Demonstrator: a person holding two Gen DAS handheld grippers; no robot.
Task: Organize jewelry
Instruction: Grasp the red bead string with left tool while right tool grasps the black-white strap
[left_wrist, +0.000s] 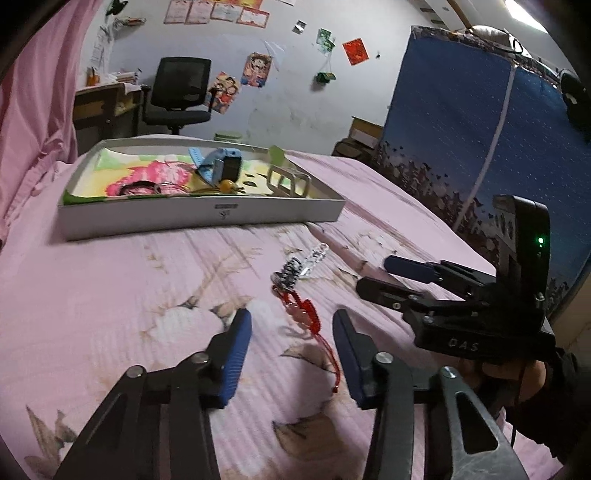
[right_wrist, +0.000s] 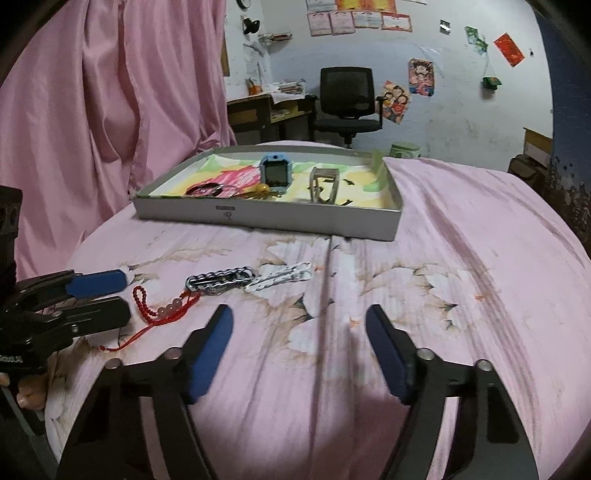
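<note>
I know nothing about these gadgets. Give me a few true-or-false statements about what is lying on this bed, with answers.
1. The blue smartwatch lies inside the shallow white cardboard box. True.
2. The red beaded string bracelet is already in the box. False: it lies on the pink floral bedsheet.
3. The silver chain bracelet lies beside the white chain bracelet on the sheet. True.
4. The right gripper is clamped on the silver chain. False: its jaws stand apart over bare sheet.
5. The left gripper has the red bracelet between its open jaws. True.
</note>
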